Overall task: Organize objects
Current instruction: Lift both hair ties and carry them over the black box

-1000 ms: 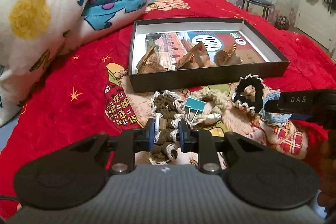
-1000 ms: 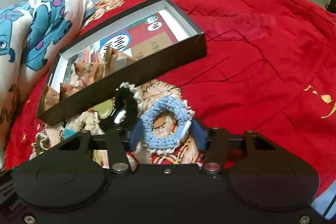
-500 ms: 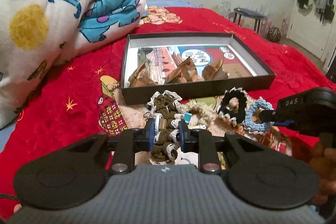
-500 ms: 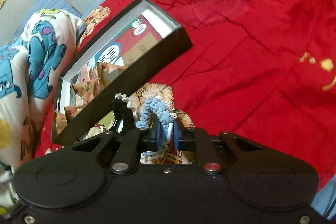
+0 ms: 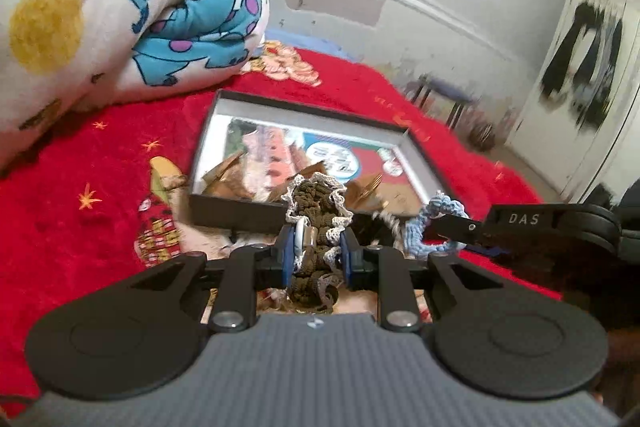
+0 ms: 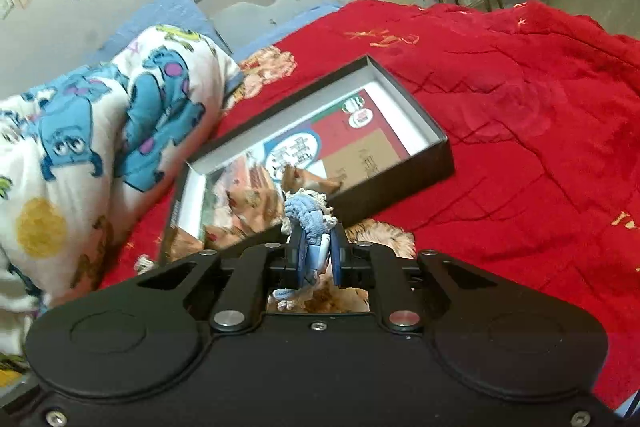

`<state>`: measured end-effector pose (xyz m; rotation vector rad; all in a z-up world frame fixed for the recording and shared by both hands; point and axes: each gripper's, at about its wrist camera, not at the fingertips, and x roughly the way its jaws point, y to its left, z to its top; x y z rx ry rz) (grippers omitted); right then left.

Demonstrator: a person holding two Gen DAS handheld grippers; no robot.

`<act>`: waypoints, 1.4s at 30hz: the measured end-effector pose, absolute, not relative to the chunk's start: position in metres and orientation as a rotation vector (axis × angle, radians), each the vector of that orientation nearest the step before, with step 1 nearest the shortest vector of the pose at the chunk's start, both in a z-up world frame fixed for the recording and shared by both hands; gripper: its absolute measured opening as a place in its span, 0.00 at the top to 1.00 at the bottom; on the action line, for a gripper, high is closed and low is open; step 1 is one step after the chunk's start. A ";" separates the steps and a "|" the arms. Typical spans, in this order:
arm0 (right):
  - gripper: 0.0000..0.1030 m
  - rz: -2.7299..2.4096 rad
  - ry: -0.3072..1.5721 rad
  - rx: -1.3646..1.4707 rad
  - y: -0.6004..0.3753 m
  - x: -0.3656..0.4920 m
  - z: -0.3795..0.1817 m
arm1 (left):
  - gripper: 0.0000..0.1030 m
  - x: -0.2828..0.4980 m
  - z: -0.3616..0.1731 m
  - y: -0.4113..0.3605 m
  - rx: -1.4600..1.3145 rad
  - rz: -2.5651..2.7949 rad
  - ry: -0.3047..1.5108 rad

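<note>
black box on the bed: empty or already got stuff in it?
Not empty. The open black box holds a printed card covering its floor and a few brown folded pieces near its front wall. No crocheted ring is inside it yet.

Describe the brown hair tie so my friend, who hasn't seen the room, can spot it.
On the red blanket lies a shallow black box. Just in front of it, the left gripper pinches a crocheted hair tie. It is dark brown with white lace edging, unlike the light blue one beside it.

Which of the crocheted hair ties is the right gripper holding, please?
The light blue hair tie, pinched in the right gripper; the brown hair tie with white edging sits in the left gripper.
</note>
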<state>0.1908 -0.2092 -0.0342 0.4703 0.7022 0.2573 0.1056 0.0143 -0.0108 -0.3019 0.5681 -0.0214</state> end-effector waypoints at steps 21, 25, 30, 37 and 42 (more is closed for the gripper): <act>0.87 0.301 0.640 0.671 -0.269 0.233 -0.035 | 0.74 0.143 -0.003 -0.013 -0.083 0.035 0.503; 0.87 0.301 0.614 0.683 -0.273 0.240 -0.033 | 0.74 0.150 0.001 0.000 -0.098 0.044 0.491; 0.87 0.255 0.617 0.678 -0.272 0.249 -0.039 | 0.74 0.167 0.007 0.020 -0.111 0.075 0.427; 0.87 0.270 0.584 0.668 -0.269 0.254 -0.038 | 0.74 0.209 -0.004 0.048 -0.181 0.068 0.413; 0.87 0.278 0.588 0.663 -0.262 0.266 -0.046 | 0.74 0.218 -0.016 0.050 -0.256 0.060 0.436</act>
